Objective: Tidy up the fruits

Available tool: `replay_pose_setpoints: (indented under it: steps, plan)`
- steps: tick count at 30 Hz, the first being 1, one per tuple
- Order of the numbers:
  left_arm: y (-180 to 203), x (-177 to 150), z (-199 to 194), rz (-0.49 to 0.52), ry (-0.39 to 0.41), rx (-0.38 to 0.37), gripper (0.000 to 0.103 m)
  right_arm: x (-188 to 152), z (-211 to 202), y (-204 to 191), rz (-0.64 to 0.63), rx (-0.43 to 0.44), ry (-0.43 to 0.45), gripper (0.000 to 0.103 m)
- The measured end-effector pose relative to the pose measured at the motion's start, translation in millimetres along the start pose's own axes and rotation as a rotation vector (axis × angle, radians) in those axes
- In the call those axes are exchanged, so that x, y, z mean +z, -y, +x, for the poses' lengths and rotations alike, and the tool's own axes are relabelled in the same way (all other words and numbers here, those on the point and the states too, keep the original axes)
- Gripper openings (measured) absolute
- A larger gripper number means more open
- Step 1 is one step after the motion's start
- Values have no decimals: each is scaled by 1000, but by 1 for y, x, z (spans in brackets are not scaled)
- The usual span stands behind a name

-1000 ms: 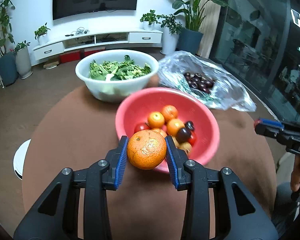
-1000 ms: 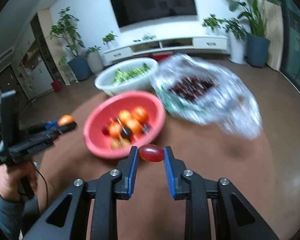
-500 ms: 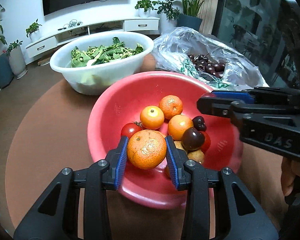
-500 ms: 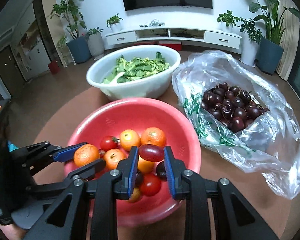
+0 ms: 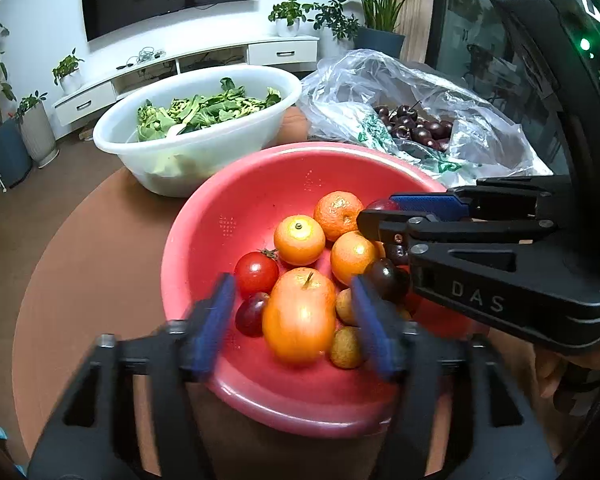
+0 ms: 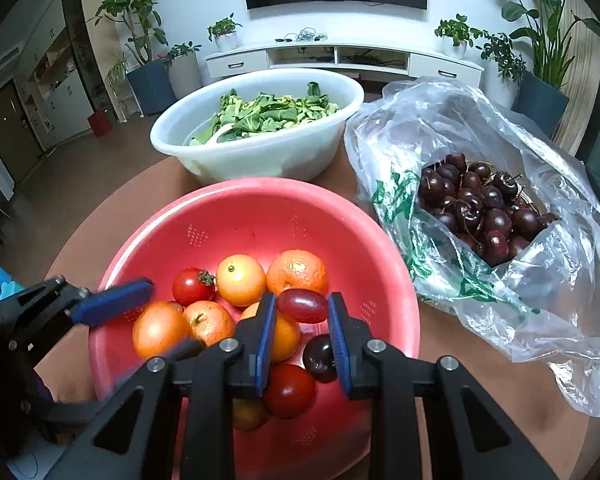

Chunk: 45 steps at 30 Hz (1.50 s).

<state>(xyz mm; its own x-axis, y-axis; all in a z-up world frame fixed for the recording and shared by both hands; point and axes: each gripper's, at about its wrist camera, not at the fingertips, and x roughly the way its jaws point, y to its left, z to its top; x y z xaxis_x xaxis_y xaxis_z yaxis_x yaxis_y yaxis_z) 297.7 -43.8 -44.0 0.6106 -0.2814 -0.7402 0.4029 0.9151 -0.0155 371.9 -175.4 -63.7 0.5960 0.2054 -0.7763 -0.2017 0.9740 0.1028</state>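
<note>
Jaws of the left gripper (image 5: 296,320) have just been opening, its orange (image 5: 299,316) loose between them over the red bowl (image 5: 204,240). Right gripper (image 6: 302,306) pinches a grape (image 6: 302,305) above that bowl. Beyond: greens bowl (image 6: 260,152), cherry bag (image 6: 500,272).

Glossy red plastic colander (image 6: 204,216), crinkly clear plastic bag (image 6: 548,312), smooth translucent plastic basin (image 6: 260,156).

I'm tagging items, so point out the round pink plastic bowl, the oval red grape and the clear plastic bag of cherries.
Round pink plastic bowl (image 6: 236,216): right wrist view, bare inner wall.
Oval red grape (image 6: 302,305): right wrist view, its middle.
Clear plastic bag of cherries (image 6: 560,280): right wrist view, crumpled film.
</note>
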Motion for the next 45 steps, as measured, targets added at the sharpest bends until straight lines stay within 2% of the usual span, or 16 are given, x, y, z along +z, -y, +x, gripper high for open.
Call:
replay_pose_setpoints:
  steps: [5, 9, 12, 15, 21, 24, 26, 30, 32, 35, 38, 40, 45]
  plan:
    - [-2, 0, -5, -16, 11, 5, 67, 0, 0, 1, 2, -6, -5, 30]
    - [-3, -1, -17, -28, 45, 14, 80, -2, -5, 2, 10, -4, 11, 50]
    - [-5, -2, -31, -45, 74, 42, 88, -3, -12, 1, 21, 2, 36, 59]
    - [-10, -8, -51, -75, 124, 64, 103, -3, -24, 2, 31, -2, 60, 63]
    - [-6, -24, -107, -94, 223, 135, 103, -13, -64, 7, 72, -1, 134, 70]
    - [0, -34, -143, -111, 292, 160, 103, -26, -101, 11, 100, -1, 224, 77]
    - [6, -41, -168, -134, 337, 208, 103, -35, -131, 13, 111, -4, 302, 81]
    - [22, -61, -221, -169, 442, 329, 103, -56, -197, 9, 128, -27, 499, 102]
    - [30, -69, -245, -172, 463, 370, 103, -70, -232, 4, 116, -52, 610, 103]
    - [36, -76, -266, -190, 436, 376, 103, -84, -269, -3, 103, -87, 674, 103]
    - [43, -88, -272, -202, 362, 408, 103, -96, -287, -6, 120, -87, 643, 103]
    - [50, -100, -270, -221, 304, 389, 103, -108, -290, -9, 136, -114, 590, 103]
    - [68, -136, -255, -217, 192, 343, 103, -143, -275, -16, 154, -160, 399, 103]
